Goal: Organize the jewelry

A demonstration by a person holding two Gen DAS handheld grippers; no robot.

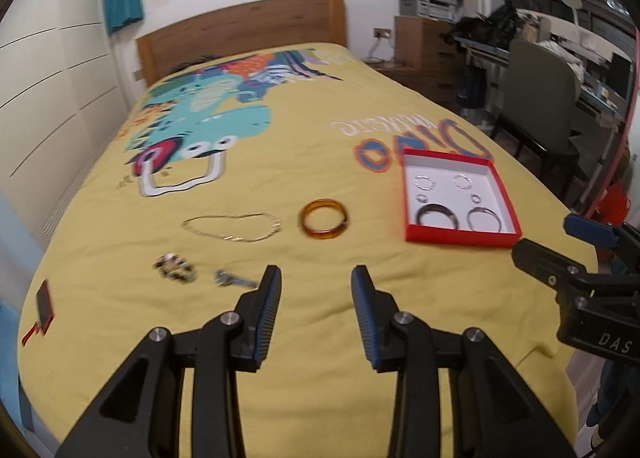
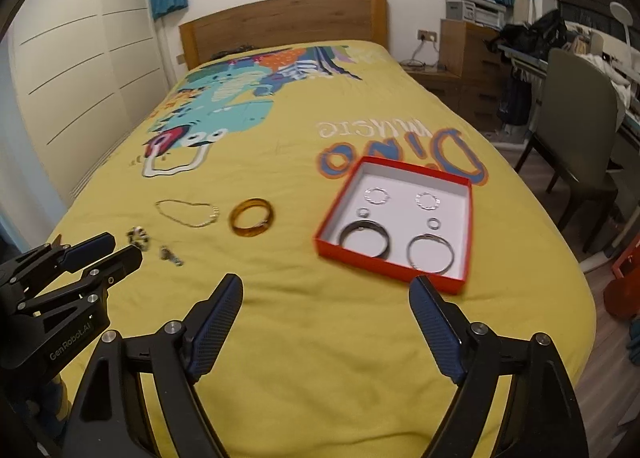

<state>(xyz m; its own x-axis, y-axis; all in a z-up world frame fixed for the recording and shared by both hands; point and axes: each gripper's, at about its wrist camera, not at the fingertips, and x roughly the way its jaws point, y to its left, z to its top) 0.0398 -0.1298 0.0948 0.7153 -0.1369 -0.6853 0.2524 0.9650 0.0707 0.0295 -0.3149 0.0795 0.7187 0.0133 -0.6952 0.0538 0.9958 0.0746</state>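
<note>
Yellow bedspread bare w/ room near front edge; both grippers' fingers spread, empty, red box ahead.

Two small trinkets left of the necklace — blurred, kind unclear

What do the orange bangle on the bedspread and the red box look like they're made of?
Bangle: probably resin or plastic, maybe glass; amber, see-through and glossy, with the yellow bedspread showing through its band. The blur leaves it open.

Red box: looks like thin cardboard; flat matte red outer walls, plain white inside, sharp folded corners.
</note>
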